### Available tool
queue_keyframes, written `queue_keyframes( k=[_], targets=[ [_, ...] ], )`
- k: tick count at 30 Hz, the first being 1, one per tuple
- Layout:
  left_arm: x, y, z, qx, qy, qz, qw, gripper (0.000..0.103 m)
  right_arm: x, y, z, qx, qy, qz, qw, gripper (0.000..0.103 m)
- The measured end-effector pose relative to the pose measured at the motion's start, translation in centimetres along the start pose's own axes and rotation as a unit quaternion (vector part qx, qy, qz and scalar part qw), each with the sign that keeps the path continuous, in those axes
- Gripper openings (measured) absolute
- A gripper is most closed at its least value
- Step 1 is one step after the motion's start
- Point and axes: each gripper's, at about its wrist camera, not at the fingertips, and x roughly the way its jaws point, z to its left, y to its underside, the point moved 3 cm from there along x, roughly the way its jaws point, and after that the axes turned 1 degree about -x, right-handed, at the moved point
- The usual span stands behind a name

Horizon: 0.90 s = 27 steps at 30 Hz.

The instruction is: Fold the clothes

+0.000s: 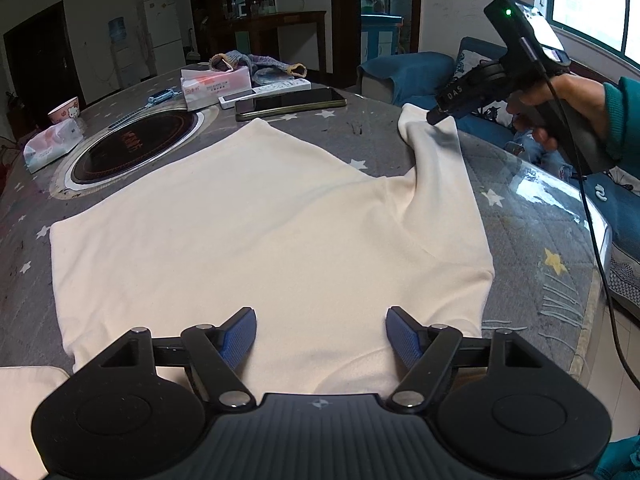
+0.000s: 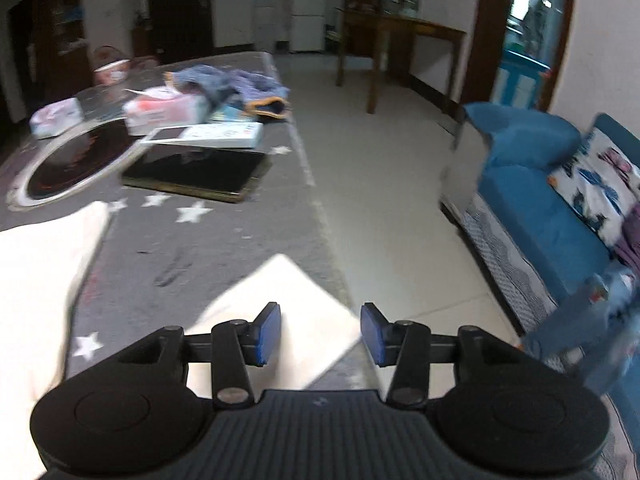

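Observation:
A cream shirt (image 1: pixel 260 220) lies flat on the grey star-print table cover (image 1: pixel 360 136). One sleeve (image 1: pixel 436 152) stretches toward the table's far right corner. My left gripper (image 1: pixel 321 336) hovers open over the shirt's near edge, nothing between its blue pads (image 1: pixel 240 336). A hand holds my right gripper (image 1: pixel 434 117) with its tip at the sleeve's end. In the right wrist view this gripper (image 2: pixel 320 334) stands open over the sleeve end (image 2: pixel 288 292), pads apart and not pressing the cloth. The shirt's body (image 2: pixel 40 260) lies to its left.
Behind the shirt are a round cooktop (image 1: pixel 132 148), a dark tablet (image 1: pixel 288 104), tissue packs (image 1: pixel 52 144), a box (image 1: pixel 216 84), a bowl (image 1: pixel 66 109) and a knit garment (image 1: pixel 256 62). The table edge (image 1: pixel 592 240) runs at right, a blue sofa (image 1: pixel 408 72) beyond.

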Motion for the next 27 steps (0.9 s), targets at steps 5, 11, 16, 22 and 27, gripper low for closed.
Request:
queue_keyframes(
  k=[5, 11, 16, 22, 27],
  targets=[
    [0.0, 0.0, 0.0, 0.001, -0.001, 0.001, 1.0, 0.076, 0.3, 0.7, -1.2, 0.013, -0.006, 0.006, 1.0, 0.018],
    [-0.1, 0.1, -0.1, 0.002, -0.002, 0.001, 1.0, 0.076, -1.9, 1.0, -1.7, -0.01, 0.026, -0.025, 0.999, 0.005],
    [-0.2, 0.3, 0.0, 0.003, -0.001, 0.0, 1.0, 0.076, -4.4, 2.1, -2.9, -0.054, 0.104, -0.031, 0.993, 0.005],
    [-0.8, 0.4, 0.4, -0.009, 0.001, 0.002, 1.0, 0.076, -5.5, 3.4, -2.3, -0.059, 0.05, -0.022, 0.997, 0.019],
    [-1.5, 0.5, 2.0, -0.039, -0.008, 0.0, 0.9992, 0.076, -6.7, 4.3, 2.9, -0.097, -0.071, -0.012, 0.993, 0.031]
  ],
)
